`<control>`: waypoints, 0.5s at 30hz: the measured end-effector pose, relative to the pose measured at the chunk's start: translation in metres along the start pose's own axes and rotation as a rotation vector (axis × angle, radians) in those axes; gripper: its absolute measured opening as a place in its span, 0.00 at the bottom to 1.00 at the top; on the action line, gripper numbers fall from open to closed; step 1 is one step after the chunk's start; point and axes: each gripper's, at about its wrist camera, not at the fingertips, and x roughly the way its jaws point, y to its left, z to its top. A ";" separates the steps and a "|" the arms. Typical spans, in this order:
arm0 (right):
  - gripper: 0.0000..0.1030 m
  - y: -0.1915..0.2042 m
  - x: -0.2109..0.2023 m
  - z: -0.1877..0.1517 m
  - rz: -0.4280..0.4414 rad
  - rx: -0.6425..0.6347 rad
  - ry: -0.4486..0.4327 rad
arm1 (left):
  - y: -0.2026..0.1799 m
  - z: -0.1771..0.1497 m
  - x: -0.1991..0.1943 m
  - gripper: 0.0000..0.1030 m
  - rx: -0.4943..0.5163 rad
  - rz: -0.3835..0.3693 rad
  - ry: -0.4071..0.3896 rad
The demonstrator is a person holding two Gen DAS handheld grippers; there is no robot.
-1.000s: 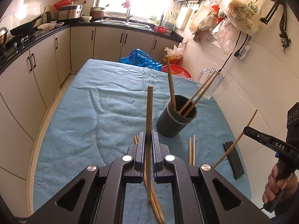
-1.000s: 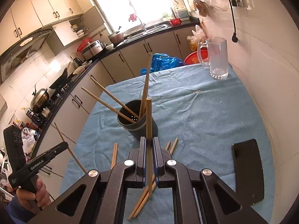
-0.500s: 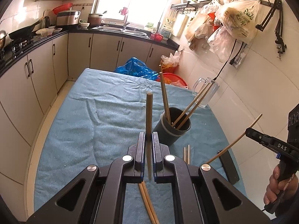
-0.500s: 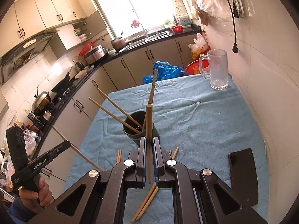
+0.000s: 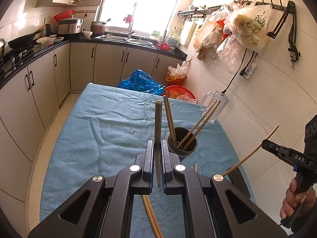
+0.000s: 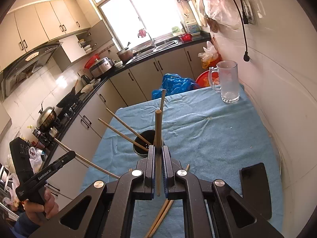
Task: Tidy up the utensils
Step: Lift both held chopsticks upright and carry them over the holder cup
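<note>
A dark round holder (image 5: 182,146) stands on the blue cloth (image 5: 111,130) with several wooden chopsticks leaning in it; it also shows in the right wrist view (image 6: 143,143). My left gripper (image 5: 158,148) is shut on one upright chopstick (image 5: 158,123), held above the table just left of the holder. My right gripper (image 6: 158,150) is shut on another upright chopstick (image 6: 158,130), held above the table on the near side of the holder. Loose chopsticks (image 5: 151,216) lie on the cloth below the left gripper, and others (image 6: 160,216) below the right one.
A glass mug (image 6: 227,83) stands at the far right corner. A black phone (image 6: 255,186) lies flat at the near right edge. The tiled wall runs along the right side. Kitchen cabinets and a blue bag (image 5: 140,83) lie beyond the table.
Both grippers have risen and drawn back with their chopsticks, so the holder and table look farther away. The loose chopsticks stay on the cloth.
</note>
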 end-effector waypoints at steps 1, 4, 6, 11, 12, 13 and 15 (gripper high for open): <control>0.07 0.000 0.000 0.000 0.000 0.002 0.000 | 0.000 0.001 0.000 0.06 0.001 -0.001 -0.001; 0.06 -0.001 -0.001 0.002 0.002 0.011 0.000 | -0.002 0.004 -0.001 0.06 0.003 -0.006 -0.002; 0.06 -0.002 -0.001 0.003 0.005 0.019 0.000 | -0.004 0.006 -0.002 0.06 0.008 -0.009 -0.004; 0.06 -0.003 -0.001 0.012 0.020 0.033 -0.005 | -0.009 0.018 -0.005 0.06 0.019 -0.021 -0.018; 0.06 -0.003 -0.001 0.015 0.021 0.033 -0.008 | -0.010 0.021 -0.006 0.06 0.021 -0.022 -0.023; 0.06 -0.003 -0.002 0.019 0.024 0.033 -0.013 | -0.012 0.025 -0.008 0.06 0.024 -0.026 -0.030; 0.06 -0.003 -0.003 0.025 0.033 0.037 -0.021 | -0.015 0.031 -0.010 0.06 0.029 -0.031 -0.042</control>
